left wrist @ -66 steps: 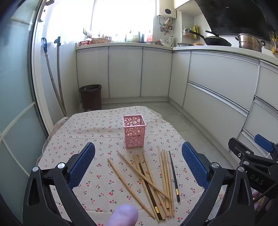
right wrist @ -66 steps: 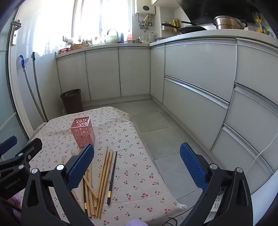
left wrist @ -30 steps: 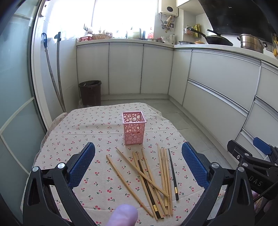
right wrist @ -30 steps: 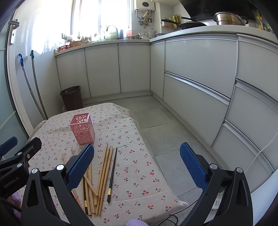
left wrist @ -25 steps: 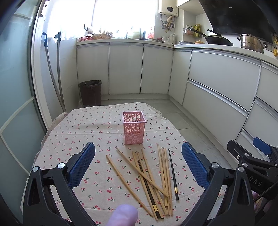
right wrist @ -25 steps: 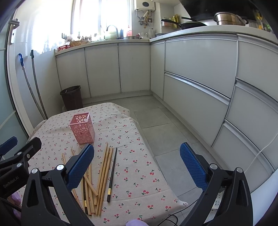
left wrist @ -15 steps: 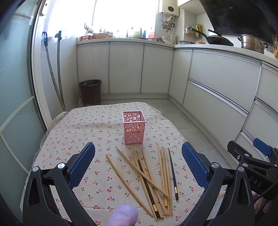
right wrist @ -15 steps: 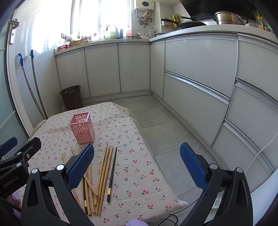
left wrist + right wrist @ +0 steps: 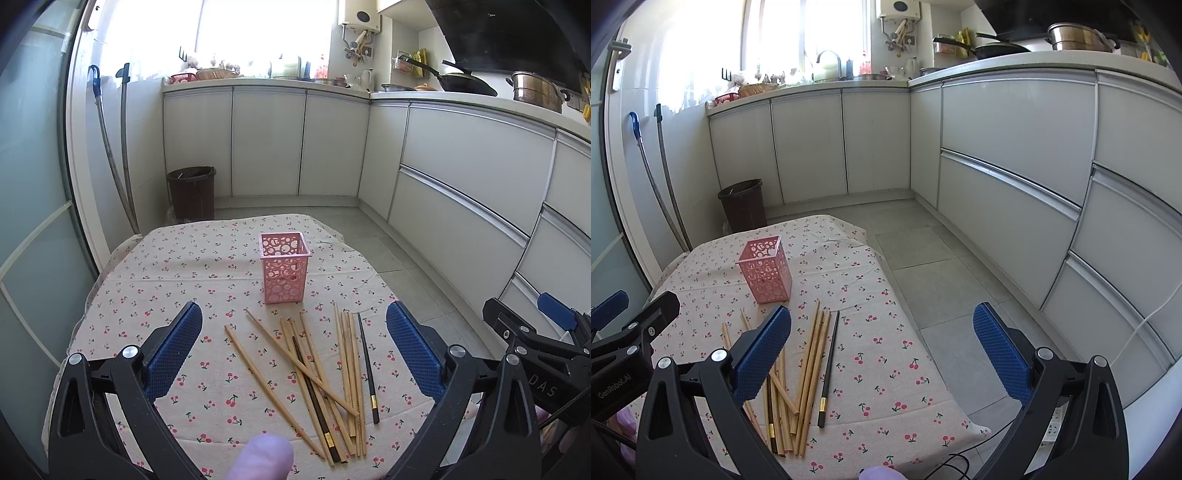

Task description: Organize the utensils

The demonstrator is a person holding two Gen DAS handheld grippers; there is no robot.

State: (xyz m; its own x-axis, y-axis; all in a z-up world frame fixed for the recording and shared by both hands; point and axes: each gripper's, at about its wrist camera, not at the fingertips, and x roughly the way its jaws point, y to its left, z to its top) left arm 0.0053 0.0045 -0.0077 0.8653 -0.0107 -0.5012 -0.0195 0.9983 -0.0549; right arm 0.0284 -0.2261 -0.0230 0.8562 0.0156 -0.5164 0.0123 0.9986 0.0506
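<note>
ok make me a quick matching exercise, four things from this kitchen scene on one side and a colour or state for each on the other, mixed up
Things:
1. holder
2. trash bin
3. left gripper
4. the chopstick lying farthest right

Colour or state:
A. black with a gold band
B. pink, upright, nothing in it
C. dark brown, on the floor by the cabinets
D. open, holding nothing

Pairs: 1-B, 2-C, 3-D, 4-A

A holder stood on the table, chopsticks lay scattered just nearer, and a bin sat far left on the floor.
</note>
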